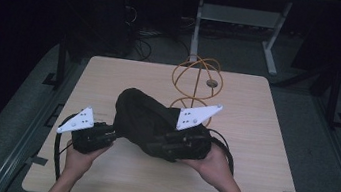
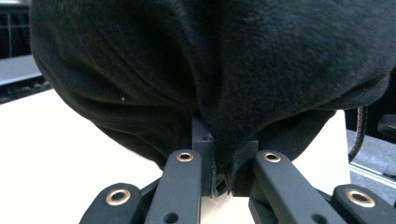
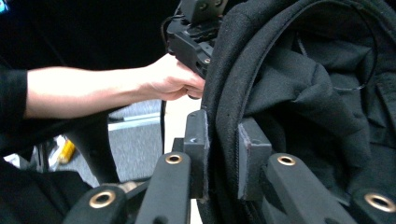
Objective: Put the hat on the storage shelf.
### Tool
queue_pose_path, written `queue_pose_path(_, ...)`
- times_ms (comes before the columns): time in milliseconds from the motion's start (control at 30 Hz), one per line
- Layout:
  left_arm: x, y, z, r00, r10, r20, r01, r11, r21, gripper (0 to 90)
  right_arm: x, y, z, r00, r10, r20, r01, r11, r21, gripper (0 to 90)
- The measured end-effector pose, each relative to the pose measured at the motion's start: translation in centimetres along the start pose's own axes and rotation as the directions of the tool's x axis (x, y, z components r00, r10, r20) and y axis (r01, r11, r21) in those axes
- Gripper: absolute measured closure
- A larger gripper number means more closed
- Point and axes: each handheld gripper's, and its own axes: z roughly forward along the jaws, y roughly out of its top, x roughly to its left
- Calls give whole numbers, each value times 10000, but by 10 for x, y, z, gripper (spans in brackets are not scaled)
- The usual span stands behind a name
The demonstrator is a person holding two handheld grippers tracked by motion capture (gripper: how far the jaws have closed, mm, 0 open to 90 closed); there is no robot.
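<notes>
Pale wooden table [image 1: 261,154], item in hand: black cloth bag [image 1: 143,115] held just above it, your left gripper [image 1: 94,136] and right gripper [image 1: 179,143] both clamped on its rim, mouth spread open, filling apparently still left; beyond the bag, orange wire stand [image 1: 196,79].

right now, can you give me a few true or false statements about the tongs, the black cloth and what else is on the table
1. Both tongs are clamped on the black cloth. True: the left tongs and right tongs each pinch a fold.
2. The cloth lies flat on the table. False: it is bunched up between the tongs.
3. An orange wire frame stands behind the cloth. True.
4. The right tongs grip the wire frame. False: they grip the cloth's thick rim.
5. The cloth is white. False: it is black.
</notes>
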Motion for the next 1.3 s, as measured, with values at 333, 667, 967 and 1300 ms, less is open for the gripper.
queue_pose_path(333,-7,37,-3,9968,752,-265,-751,9972,54,846,-12,-12,-17,9968,771,-215,-793,9879,-1334,686)
queue_pose_path(667,-10,55,-5,9930,1122,-364,-1100,9923,572,847,-13,-27,-23,9942,848,663,-738,9853,-1538,478)
queue_pose_path(967,-2,60,-15,9940,962,-521,-938,9944,477,847,-16,-50,-49,9847,1099,1355,-896,9850,-1477,363)
queue_pose_path(1300,8,70,-18,9934,871,-748,-835,9952,508,847,-20,-104,-80,9479,1689,2702,-1483,9844,-949,328)
